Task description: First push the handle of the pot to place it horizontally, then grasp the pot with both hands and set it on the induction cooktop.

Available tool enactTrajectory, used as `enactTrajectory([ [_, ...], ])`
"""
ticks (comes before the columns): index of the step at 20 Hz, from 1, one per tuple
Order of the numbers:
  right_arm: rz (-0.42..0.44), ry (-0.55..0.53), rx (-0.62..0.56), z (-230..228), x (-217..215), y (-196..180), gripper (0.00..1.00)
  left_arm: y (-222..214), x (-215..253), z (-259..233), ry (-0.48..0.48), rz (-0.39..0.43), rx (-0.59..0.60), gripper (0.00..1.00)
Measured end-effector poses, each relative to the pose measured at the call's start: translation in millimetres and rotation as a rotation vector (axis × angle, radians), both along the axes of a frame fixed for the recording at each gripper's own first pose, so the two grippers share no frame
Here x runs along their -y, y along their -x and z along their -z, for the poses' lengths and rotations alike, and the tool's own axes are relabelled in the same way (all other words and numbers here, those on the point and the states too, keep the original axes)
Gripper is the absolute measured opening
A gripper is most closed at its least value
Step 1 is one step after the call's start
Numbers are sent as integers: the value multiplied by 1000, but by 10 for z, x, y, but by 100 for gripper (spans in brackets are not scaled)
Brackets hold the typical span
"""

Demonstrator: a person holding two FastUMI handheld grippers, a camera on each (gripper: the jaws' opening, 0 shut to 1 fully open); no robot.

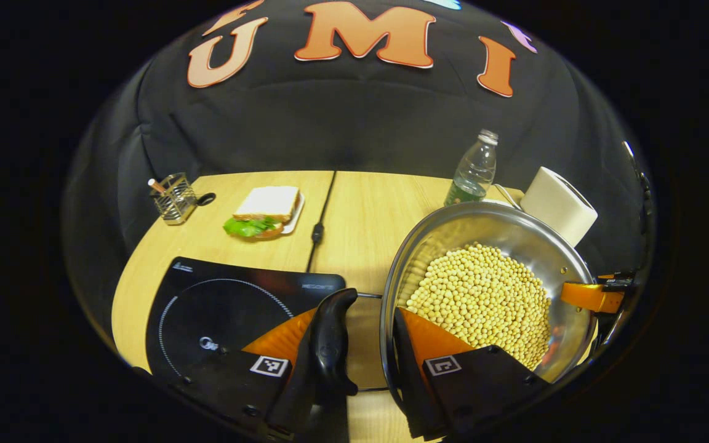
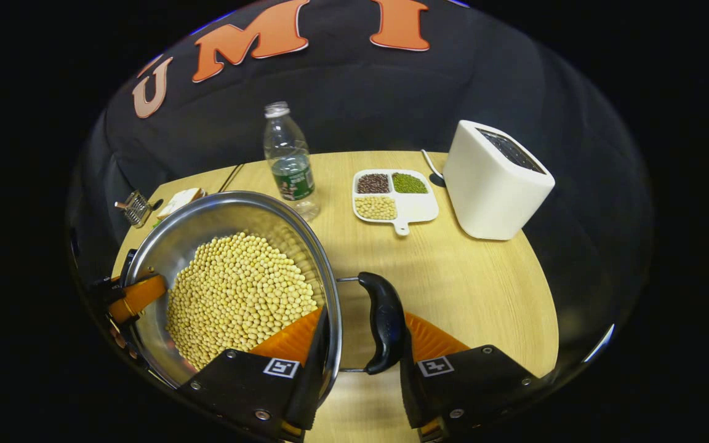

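Left gripper view: the pot (image 1: 484, 289), steel and heaped with soybeans (image 1: 484, 301), sits at about four o'clock, just right of the induction cooktop (image 1: 225, 307), which lies at seven o'clock on the wooden table (image 1: 360, 209). My left gripper (image 1: 364, 344) straddles the pot's near edge: one finger lies outside the black side handle (image 1: 330, 338), the other inside the rim over the beans, so handle and rim sit between them, though I cannot tell how firmly they press. At three o'clock my other tong's finger hooks over the far rim.

In the right gripper view, my right gripper (image 2: 360, 344) brackets the opposite handle (image 2: 385, 320) and rim the same way, one finger inside the pot (image 2: 231, 271), one outside the handle; grip pressure is unclear here too.

Farther off, at eleven o'clock in the left gripper view, are a sandwich (image 1: 265, 212) and a wire holder (image 1: 173, 197); a water bottle (image 1: 474, 169) stands at one o'clock beside a white appliance (image 1: 557, 203). A divided dish of beans (image 2: 394, 194) lies at twelve in the right gripper view.
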State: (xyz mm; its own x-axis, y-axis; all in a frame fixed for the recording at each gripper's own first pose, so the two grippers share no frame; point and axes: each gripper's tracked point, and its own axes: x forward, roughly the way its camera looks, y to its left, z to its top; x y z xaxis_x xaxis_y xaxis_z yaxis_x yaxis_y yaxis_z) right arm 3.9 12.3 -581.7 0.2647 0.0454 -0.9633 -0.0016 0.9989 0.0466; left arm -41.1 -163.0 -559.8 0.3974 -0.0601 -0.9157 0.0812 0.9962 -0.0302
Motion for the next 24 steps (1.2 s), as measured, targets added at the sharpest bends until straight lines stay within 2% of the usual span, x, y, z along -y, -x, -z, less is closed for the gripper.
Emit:
enactTrajectory([
  [1, -7, -2, 8, -23, -79, -6, 55, 7, -89, -75, -4, -7, 8, 69],
  [2, -16, -5, 15, -42, -175, -28, 60, -1, -183, -143, -9, -14, 18, 64],
  [3, -23, -7, 22, -65, -265, -36, 55, -10, -301, -194, -15, -20, 25, 66],
  [4, -32, -10, 25, -69, -359, -44, 51, -18, -409, -256, -20, -26, 32, 64],
  [5, -40, -12, 30, -34, -435, -67, 55, -10, -511, -308, -24, -32, 35, 66],
  [6, -50, -15, 33, -20, -526, -90, 55, -11, -619, -361, -28, -39, 38, 63],
  [8, -73, -19, 46, -28, -692, -118, 55, 1, -839, -462, -37, -51, 43, 69],
  [9, -80, -23, 50, -18, -771, -134, 55, 6, -956, -512, -42, -59, 47, 66],
  [10, -89, -29, 54, 50, -847, -168, 51, 11, -1072, -550, -49, -66, 50, 69],
  [11, -97, -36, 55, 124, -897, -207, 60, 22, -1189, -583, -57, -73, 53, 66],
  [12, -102, -43, 54, 223, -936, -248, 60, 40, -1294, -622, -67, -77, 56, 66],
  [13, -110, -50, 54, 447, -913, -350, 55, 38, -1399, -644, -77, -81, 60, 66],
  [16, -130, -72, 57, 1017, -783, -578, 55, 65, -1693, -762, -102, -97, 69, 66],
  [17, -138, -76, 58, 1031, -728, -545, 55, 63, -1789, -769, -109, -102, 68, 63],
  [20, -153, -87, 64, 1117, -603, -581, 55, 82, -1986, -823, -124, -120, 72, 66],
  [24, -162, -98, 50, 1345, -669, -744, 55, 165, -2253, -789, -140, -134, 64, 66],
])
